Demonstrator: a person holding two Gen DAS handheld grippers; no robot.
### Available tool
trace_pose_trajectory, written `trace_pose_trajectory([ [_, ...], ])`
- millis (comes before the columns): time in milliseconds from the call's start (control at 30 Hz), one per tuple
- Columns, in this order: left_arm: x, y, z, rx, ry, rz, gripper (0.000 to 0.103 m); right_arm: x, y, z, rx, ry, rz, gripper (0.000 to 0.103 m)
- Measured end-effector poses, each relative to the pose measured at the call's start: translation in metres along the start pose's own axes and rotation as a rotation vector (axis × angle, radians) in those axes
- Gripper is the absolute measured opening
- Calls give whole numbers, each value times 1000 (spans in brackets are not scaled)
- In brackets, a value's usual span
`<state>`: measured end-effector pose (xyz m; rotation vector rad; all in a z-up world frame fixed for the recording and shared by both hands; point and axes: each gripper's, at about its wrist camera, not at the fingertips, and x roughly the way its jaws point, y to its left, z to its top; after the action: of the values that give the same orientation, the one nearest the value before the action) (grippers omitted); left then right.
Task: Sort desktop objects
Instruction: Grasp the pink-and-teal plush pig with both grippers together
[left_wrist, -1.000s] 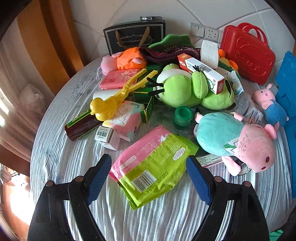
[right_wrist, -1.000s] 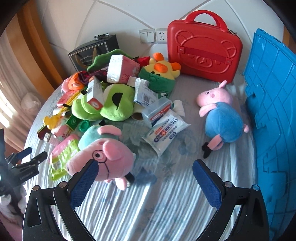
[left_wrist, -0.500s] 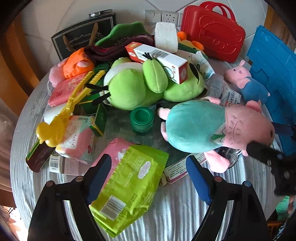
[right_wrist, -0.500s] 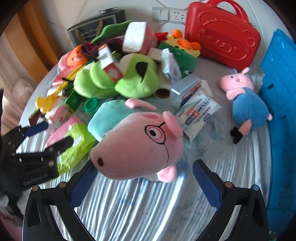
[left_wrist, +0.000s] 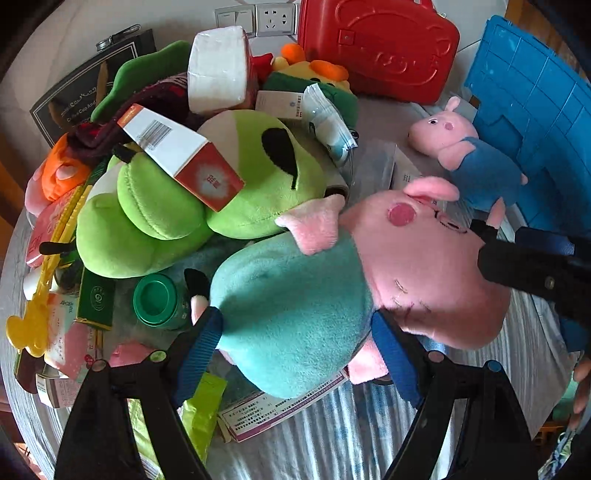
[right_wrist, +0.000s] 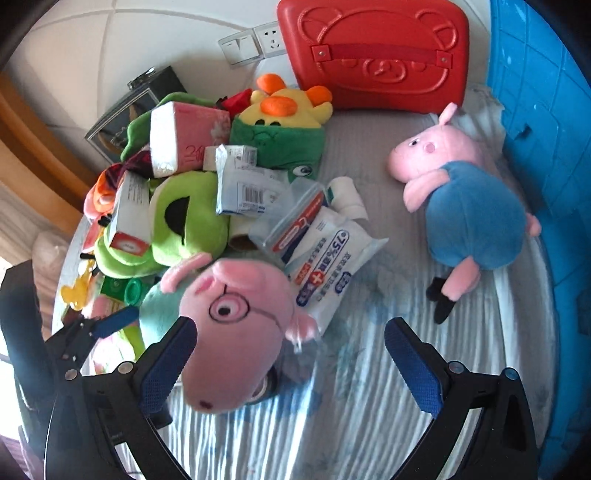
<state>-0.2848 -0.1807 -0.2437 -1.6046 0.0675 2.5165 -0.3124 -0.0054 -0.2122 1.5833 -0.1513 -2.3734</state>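
Observation:
A large pig plush with a teal body (left_wrist: 295, 317) and pink head (right_wrist: 236, 325) lies at the near edge of a cluttered round table. My left gripper (left_wrist: 299, 350) is open, its blue pads on either side of the teal body. My right gripper (right_wrist: 291, 354) is open; its left pad rests by the pig's head, and it shows at the right of the left wrist view (left_wrist: 532, 266). A smaller pig plush in blue (right_wrist: 472, 206) lies to the right. A green frog plush (left_wrist: 199, 199) lies behind.
A red toy case (right_wrist: 373, 51) stands against the back wall. A blue crate (right_wrist: 546, 110) stands at the right. Boxes, a wipes pack (right_wrist: 328, 258), a tissue pack (left_wrist: 218, 70), a green jar (left_wrist: 159, 301) and a yellow-green plush (right_wrist: 288, 125) crowd the middle and left.
Both grippers have moved in on the large pig plush. My left gripper now straddles its teal body, past the green packet. My right gripper has shifted right, the pig's head at its left pad.

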Motion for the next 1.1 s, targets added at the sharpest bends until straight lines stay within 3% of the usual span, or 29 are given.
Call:
trace_pose_trajectory([
  [100, -3, 2, -5, 21, 3, 19, 83, 3, 10, -7, -26, 26, 19, 103],
  [267, -10, 24, -12, -58, -1, -10, 83, 12, 27, -8, -87, 33, 16, 103],
  [467, 10, 17, -9, -72, 23, -41, 85, 32, 32, -2, -119, 57, 19, 102],
  [800, 15, 21, -8, -84, 32, -29, 89, 38, 33, 16, -182, -6, 9, 98],
  [867, 19, 22, -7, -99, 40, -31, 92, 48, 35, 18, -209, 26, -9, 76],
  [900, 21, 23, -6, -109, 45, -29, 92, 53, 35, 18, -211, 44, 8, 71],
  [1033, 22, 23, -6, -110, 36, -21, 89, 55, 38, 14, -221, 37, 2, 66],
  [1100, 15, 21, -8, -95, 22, -11, 78, 52, 39, 12, -232, 32, -1, 63],
])
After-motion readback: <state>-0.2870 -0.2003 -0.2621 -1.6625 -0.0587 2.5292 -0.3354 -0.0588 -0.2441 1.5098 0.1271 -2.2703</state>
